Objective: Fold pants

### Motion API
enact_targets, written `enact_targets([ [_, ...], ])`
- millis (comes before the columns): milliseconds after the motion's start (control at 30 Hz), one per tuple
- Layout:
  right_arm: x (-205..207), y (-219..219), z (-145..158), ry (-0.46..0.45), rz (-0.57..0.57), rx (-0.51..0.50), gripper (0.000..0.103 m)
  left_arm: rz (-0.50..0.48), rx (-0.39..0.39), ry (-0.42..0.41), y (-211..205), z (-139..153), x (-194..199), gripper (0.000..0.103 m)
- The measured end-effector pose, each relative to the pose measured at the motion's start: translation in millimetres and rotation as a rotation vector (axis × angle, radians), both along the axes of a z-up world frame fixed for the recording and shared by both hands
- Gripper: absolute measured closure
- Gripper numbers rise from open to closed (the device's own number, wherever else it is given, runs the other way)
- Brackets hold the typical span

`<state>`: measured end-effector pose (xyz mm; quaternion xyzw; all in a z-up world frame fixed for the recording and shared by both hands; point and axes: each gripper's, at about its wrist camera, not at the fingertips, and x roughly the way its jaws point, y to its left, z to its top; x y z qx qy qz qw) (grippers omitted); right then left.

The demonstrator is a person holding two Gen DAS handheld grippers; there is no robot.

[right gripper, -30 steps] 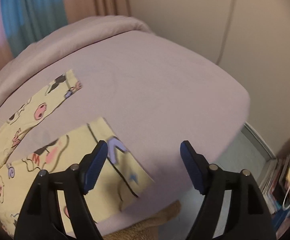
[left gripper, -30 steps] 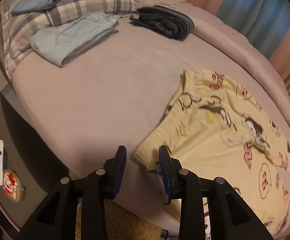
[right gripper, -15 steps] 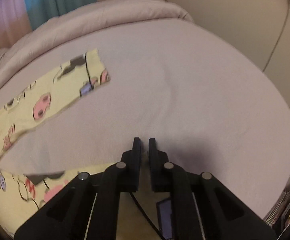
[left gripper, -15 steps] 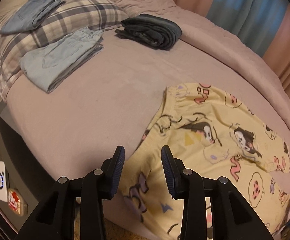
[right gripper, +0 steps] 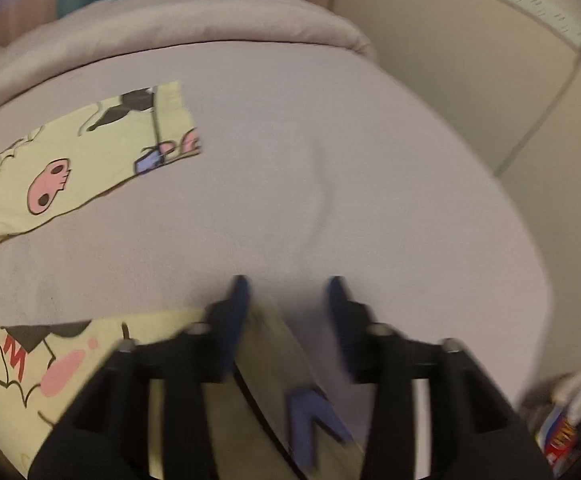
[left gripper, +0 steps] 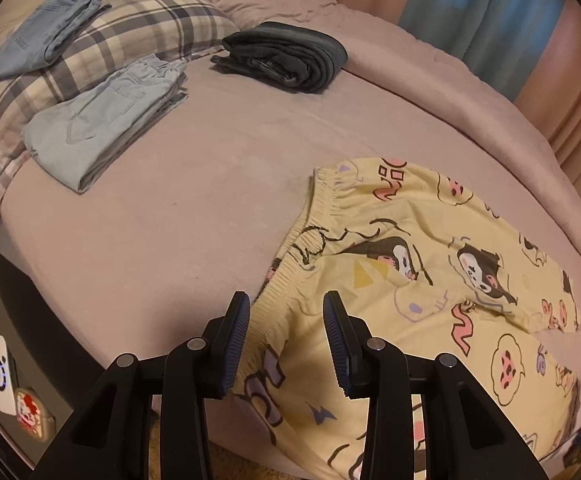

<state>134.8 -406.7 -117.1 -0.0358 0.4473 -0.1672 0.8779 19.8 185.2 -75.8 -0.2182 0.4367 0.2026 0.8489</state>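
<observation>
Three folded stacks beyond yellow pants [left gripper: 430, 280] on bed [left gripper: 210, 208]: two light-blue jeans [left gripper: 102, 120], dark pile [left gripper: 286, 60]. Left gripper [left gripper: 286, 320] and right gripper [right gripper: 288, 300] fingers spread, grasping nothing.

A home bedroom was indicated by a bed [left gripper: 194, 216] filling the frame, a plaid pillow [left gripper: 146, 28] at upper left and curtains [left gripper: 486, 12] at upper right.

A bed [left gripper: 194, 216] covered in a mauve sheet fills the room. A plaid pillow [left gripper: 138, 28] lies at its head. Pink and blue curtains [left gripper: 486, 12] hang behind, and a beige wall [right gripper: 470, 80] is seen beside.
</observation>
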Motion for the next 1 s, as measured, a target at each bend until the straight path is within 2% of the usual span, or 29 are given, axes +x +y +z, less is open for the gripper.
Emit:
enact_targets([
  [67,-16,7,20,-0.065,0.029,0.057,0.039,-0.007,0.0,-0.008,-3,-1,-2,0.065],
  [100,-25,10,26,-0.088,0.038,0.089,0.027,-0.022,-0.005,-0.01,-8,-3,-2,0.065],
  [133,-36,17,30,-0.099,0.063,0.124,0.023,-0.049,-0.016,-0.014,-14,-7,-3,0.065],
  [233,-60,37,21,-0.07,0.118,0.18,0.023,-0.111,-0.044,-0.023,-29,-17,-4,0.065],
  [333,-86,56,-6,-0.007,0.137,0.211,0.023,-0.174,-0.048,-0.021,-45,-30,-3,0.065],
  [400,-90,70,-30,0.053,0.168,0.199,0.024,-0.207,-0.038,0.011,-51,-40,-2,0.065],
  [433,-95,72,-35,0.043,0.165,0.175,0.024,-0.201,-0.03,0.037,-50,-46,-1,0.065],
  [500,-109,66,-34,0.013,0.131,0.173,0.024,-0.162,-0.04,0.081,-42,-58,-3,0.065],
  [600,-117,48,-29,0.036,0.061,0.207,0.024,-0.148,-0.103,0.039,-30,-61,-12,0.065],
  [700,-124,33,-26,0.062,-0.006,0.174,0.024,-0.148,-0.119,0.054,-28,-56,-15,0.065],
  [800,-125,31,-11,0.036,-0.02,0.171,0.024,-0.177,-0.126,0.059,-29,-36,-8,0.065],
  [867,-120,32,9,-0.008,0.001,0.187,0.024,-0.204,-0.147,-0.014,-25,-9,3,0.065],
  [900,-116,32,21,-0.03,0.017,0.197,0.023,-0.21,-0.153,-0.038,-21,0,9,0.059],
  [933,-111,32,35,-0.057,0.034,0.208,0.023,-0.208,-0.155,-0.06,-17,10,16,0.045],
  [1000,-99,35,70,-0.126,0.062,0.252,0.022,-0.173,-0.12,-0.086,-7,27,34,0.032],
])
